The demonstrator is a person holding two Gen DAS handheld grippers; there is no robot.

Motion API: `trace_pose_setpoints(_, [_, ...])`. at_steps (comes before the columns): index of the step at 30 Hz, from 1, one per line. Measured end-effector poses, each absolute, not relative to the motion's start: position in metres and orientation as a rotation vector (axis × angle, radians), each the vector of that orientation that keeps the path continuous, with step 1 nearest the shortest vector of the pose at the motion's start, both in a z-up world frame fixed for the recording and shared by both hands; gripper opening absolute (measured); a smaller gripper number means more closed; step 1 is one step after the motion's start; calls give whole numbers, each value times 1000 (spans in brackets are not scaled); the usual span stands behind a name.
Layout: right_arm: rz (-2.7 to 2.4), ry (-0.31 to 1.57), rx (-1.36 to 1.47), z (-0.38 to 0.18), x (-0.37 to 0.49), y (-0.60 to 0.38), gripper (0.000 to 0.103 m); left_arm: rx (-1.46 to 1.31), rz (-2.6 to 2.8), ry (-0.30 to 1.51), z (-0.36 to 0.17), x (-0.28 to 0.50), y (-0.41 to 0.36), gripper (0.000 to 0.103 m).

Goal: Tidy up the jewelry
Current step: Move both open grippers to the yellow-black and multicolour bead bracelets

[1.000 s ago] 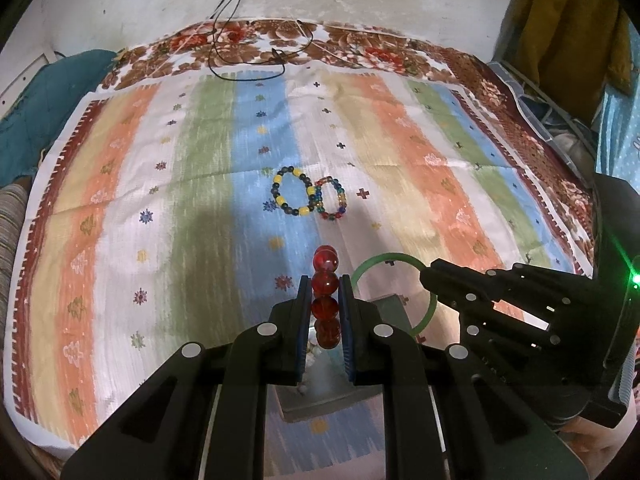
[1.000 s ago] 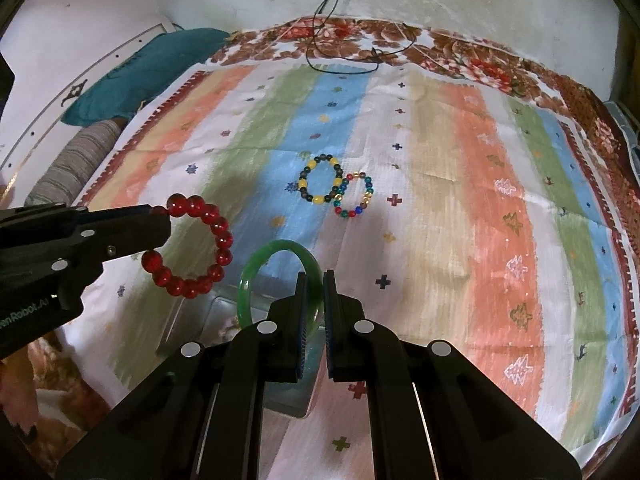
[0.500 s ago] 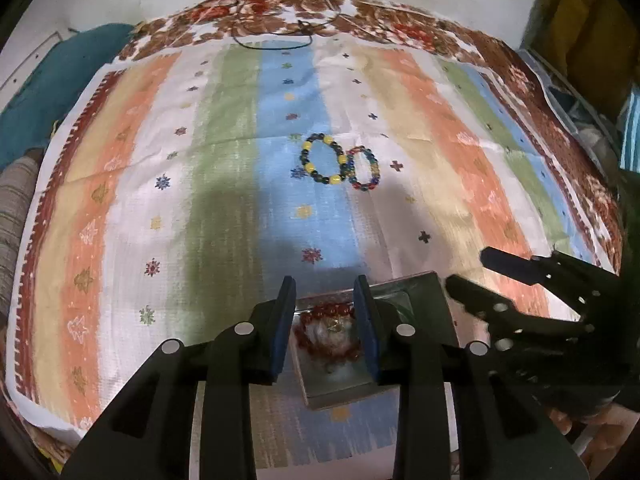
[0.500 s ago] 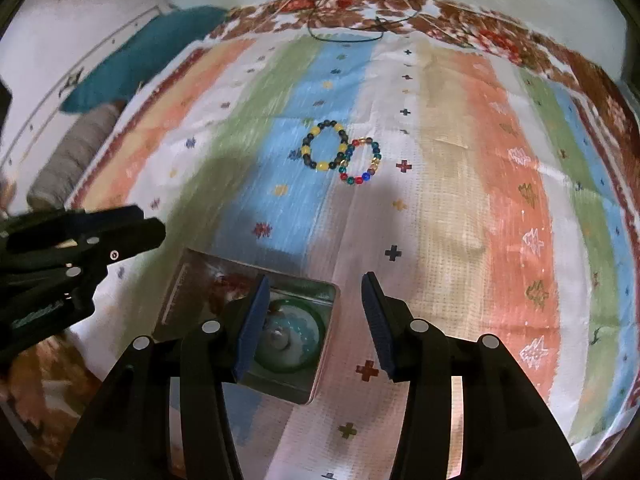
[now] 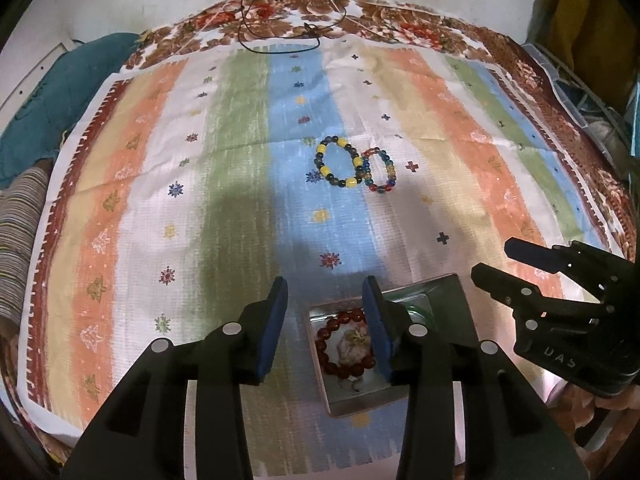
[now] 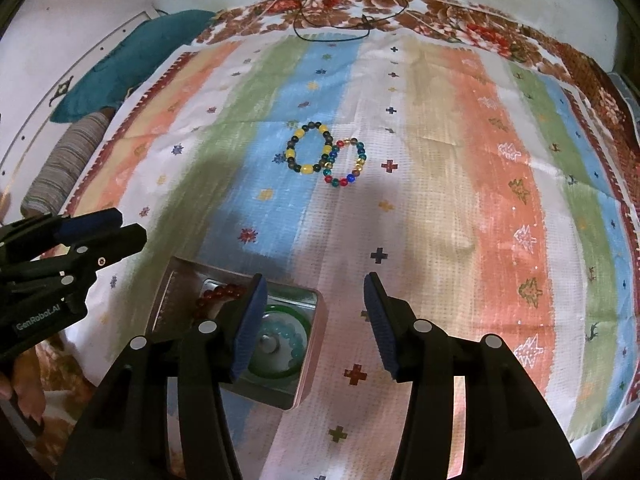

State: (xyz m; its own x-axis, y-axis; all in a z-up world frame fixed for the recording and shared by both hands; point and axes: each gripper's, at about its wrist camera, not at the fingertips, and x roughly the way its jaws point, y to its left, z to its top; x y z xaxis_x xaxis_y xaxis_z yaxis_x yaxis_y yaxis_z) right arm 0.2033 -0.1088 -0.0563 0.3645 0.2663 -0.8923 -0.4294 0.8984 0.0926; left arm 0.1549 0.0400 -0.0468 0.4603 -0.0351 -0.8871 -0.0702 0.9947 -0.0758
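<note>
A metal box (image 5: 460, 300) (image 6: 176, 284) sits on the striped cloth near its front edge. A red bead bracelet (image 5: 325, 350) (image 6: 218, 294) and a green bangle (image 6: 280, 372) lie inside it. A yellow-and-dark bead bracelet (image 5: 337, 162) (image 6: 309, 152) and a multicolour bead bracelet (image 5: 379, 170) (image 6: 346, 163) lie touching at mid cloth. My left gripper (image 5: 325, 308) is open and empty above the box. My right gripper (image 6: 315, 312) is open and empty over the box's right edge.
The striped cloth (image 5: 240, 160) covers a bed. A black cord (image 5: 276, 36) lies at its far edge. A teal pillow (image 6: 132, 60) and a striped roll (image 6: 64, 164) lie at the left. Clutter stands at the right (image 5: 592, 32).
Both grippers opened: the left let the red bracelet drop into the box, the right let the green bangle drop in. Both have since opened wider and drawn back.
</note>
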Motion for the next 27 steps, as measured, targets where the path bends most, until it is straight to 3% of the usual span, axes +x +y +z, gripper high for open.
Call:
trace_pose_setpoints(7, [448, 1110, -163, -56, 210, -108, 59, -105, 45, 1089, -50, 163, 45, 39])
trace_pose_setpoints(17, [417, 1111, -210, -62, 225, -104, 60, -104, 85, 1084, -58, 177, 55, 53])
trace_pose_setpoints(22, [412, 1116, -225, -67, 231, -101, 60, -96, 80, 1089, -64, 185, 55, 54])
trace_pose_setpoints(27, [417, 1114, -230, -70, 236, -99, 68, -96, 84, 1087, -69, 193, 55, 60])
